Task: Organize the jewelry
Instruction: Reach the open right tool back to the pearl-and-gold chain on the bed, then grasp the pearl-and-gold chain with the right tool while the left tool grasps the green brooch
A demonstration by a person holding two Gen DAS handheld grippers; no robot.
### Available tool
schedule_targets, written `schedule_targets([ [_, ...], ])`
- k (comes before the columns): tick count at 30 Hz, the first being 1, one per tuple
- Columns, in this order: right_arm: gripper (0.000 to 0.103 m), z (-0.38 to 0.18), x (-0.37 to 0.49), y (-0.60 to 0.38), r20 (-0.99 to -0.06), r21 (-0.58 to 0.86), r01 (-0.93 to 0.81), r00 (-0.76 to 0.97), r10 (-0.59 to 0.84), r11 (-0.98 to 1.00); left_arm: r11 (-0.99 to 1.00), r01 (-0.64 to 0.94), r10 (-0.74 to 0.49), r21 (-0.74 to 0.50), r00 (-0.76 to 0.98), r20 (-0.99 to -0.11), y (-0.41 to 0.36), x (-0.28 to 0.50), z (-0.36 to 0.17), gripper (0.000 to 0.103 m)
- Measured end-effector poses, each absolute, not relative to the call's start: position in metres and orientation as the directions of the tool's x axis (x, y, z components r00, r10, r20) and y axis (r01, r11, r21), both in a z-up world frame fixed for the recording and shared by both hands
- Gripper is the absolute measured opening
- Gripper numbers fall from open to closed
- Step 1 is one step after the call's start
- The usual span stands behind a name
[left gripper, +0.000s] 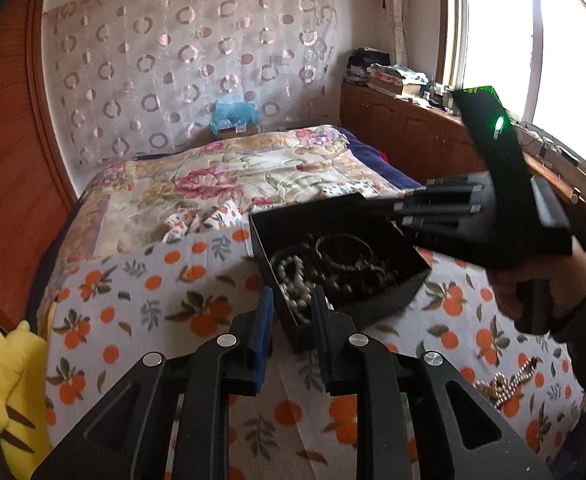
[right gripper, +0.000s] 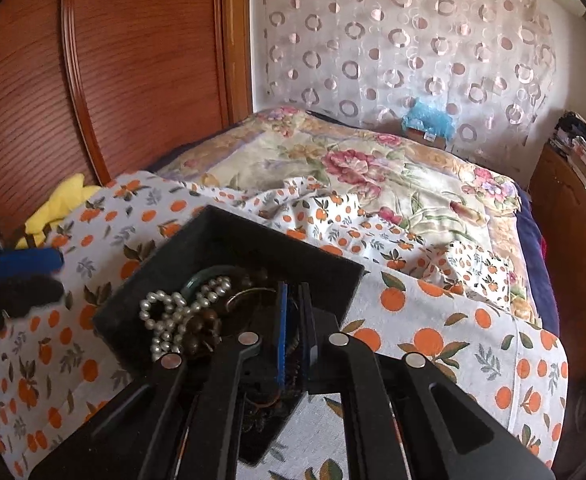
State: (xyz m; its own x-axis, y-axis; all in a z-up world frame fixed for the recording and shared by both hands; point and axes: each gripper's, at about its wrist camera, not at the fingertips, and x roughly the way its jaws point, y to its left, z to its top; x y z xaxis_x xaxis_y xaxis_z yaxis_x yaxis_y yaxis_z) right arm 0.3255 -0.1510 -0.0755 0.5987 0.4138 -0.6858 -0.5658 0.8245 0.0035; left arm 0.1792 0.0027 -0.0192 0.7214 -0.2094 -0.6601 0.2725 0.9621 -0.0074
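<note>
Your bed (left gripper: 141, 304), spread with the orange-print sheet, carries the whole job. On it sits the black box (right gripper: 229, 240), already holding most of the jewelry: the pearl strand (right gripper: 173, 320), dark wooden beads and a bangle lie heaped inside, so the sorting looks well along. What seems left is the loose beaded piece (left gripper: 509, 388) on the sheet near your right hand (left gripper: 533, 292); only the left wrist view shows it. That view also shows your left claw (left gripper: 293, 308) slightly spread and empty, just at the box's near corner. The right wrist view alone shows your right claw (right gripper: 293, 300) pressed together down inside the box among the beads; whether it pinches anything, you cannot tell.
</note>
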Motion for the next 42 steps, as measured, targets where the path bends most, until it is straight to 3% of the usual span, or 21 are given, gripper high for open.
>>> schedule_targets([
  [10, 0.007, -0.058, 0.252, -0.203, -0.649, 0.031, -0.537, 0.631, 0.426, 0.843, 0.959, 0.281, -0.226, -0.026, 0.709, -0.667, -0.003, 0.139, -0.031, 0.020],
  [13, 0.007, -0.063, 0.220, -0.224, -0.656, 0.029, -0.527, 0.631, 0.414, 0.850, 0.958, 0.285, -0.226, -0.020, 0.714, -0.663, -0.009, 0.123, -0.034, 0.028],
  [17, 0.008, -0.075, 0.182, -0.245, -0.674, 0.024, -0.509, 0.627, 0.390, 0.861, 0.956, 0.291, -0.233, -0.026, 0.708, -0.667, -0.013, 0.109, -0.040, 0.029],
  [21, 0.021, -0.090, 0.155, -0.260, -0.699, 0.029, -0.504, 0.607, 0.378, 0.863, 0.954, 0.297, -0.239, -0.029, 0.701, -0.672, -0.018, 0.095, -0.044, 0.030],
  [34, 0.021, -0.126, 0.119, -0.249, -0.750, 0.094, -0.535, 0.516, 0.413, 0.840, 0.947, 0.320, -0.248, -0.026, 0.679, -0.691, -0.027, 0.063, -0.059, 0.036],
  [40, 0.028, -0.129, 0.127, -0.239, -0.758, 0.126, -0.535, 0.491, 0.429, 0.835, 0.950, 0.310, -0.252, -0.045, 0.670, -0.698, -0.025, 0.063, -0.066, 0.036],
  [42, 0.035, -0.129, 0.126, -0.232, -0.763, 0.098, -0.542, 0.498, 0.413, 0.835, 0.949, 0.311, -0.253, -0.046, 0.668, -0.700, -0.026, 0.063, -0.067, 0.036],
])
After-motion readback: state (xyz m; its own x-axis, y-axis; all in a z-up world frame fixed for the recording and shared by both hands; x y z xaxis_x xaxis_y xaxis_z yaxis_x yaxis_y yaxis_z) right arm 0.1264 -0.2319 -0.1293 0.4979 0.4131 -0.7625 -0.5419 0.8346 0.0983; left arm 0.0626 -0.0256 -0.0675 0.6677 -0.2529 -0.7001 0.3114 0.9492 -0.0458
